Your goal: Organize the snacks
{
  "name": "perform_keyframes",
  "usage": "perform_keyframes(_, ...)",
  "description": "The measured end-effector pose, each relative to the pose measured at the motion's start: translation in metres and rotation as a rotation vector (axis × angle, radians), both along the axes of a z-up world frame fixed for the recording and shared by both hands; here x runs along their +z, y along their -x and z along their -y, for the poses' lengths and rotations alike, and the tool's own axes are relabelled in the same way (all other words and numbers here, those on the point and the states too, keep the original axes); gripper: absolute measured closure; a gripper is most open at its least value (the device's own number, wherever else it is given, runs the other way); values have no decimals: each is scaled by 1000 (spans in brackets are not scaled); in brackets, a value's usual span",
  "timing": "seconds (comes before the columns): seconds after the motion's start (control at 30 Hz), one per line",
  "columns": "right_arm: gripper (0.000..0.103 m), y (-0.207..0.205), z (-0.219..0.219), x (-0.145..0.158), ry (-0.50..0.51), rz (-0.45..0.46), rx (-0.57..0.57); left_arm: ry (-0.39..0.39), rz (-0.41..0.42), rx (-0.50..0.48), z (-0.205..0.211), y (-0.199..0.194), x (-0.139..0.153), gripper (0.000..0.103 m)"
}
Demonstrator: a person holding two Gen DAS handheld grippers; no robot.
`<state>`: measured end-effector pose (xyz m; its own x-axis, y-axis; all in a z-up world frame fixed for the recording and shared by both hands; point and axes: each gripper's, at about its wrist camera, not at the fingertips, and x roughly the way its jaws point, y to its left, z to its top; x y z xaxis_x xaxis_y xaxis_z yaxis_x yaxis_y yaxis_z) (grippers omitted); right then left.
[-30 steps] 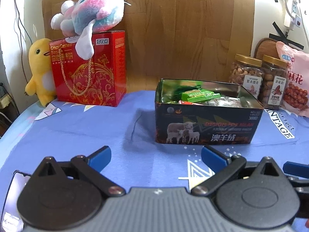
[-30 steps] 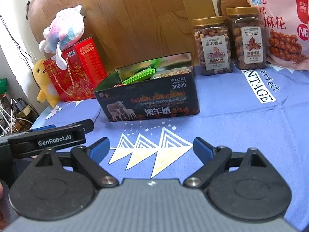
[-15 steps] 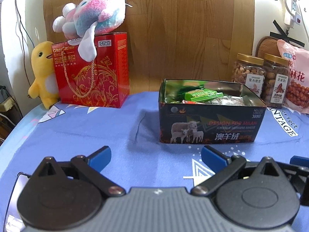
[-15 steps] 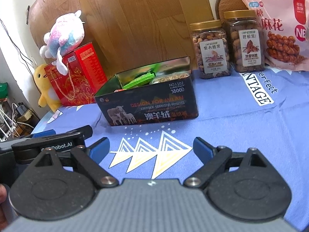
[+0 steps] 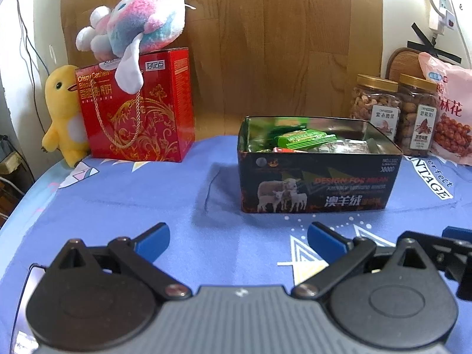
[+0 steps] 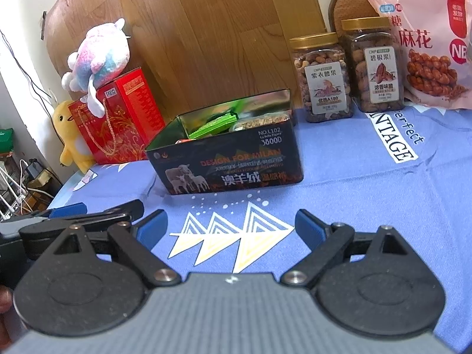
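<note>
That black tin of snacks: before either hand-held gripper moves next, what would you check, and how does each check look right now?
1. Left hand-held gripper open and holding nothing: ok.
2. Right hand-held gripper open and holding nothing: ok.
3. Black tin lidless, reachable from above: ok.
4. Room left inside the tin, beside the green packet: cannot tell.
5. Two nut jars upright, lids on: ok.
6. Blue cloth bare between grippers and tin: ok.
</note>
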<state>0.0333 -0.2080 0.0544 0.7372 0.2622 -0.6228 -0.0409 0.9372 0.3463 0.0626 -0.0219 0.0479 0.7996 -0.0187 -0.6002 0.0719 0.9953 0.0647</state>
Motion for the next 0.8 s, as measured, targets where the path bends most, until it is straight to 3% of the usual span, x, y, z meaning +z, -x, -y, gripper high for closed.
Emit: perform_keyframes(0.8, 8, 2, 2, 1, -11, 0, -10, -30, -37, -6, 2, 6, -1, 0)
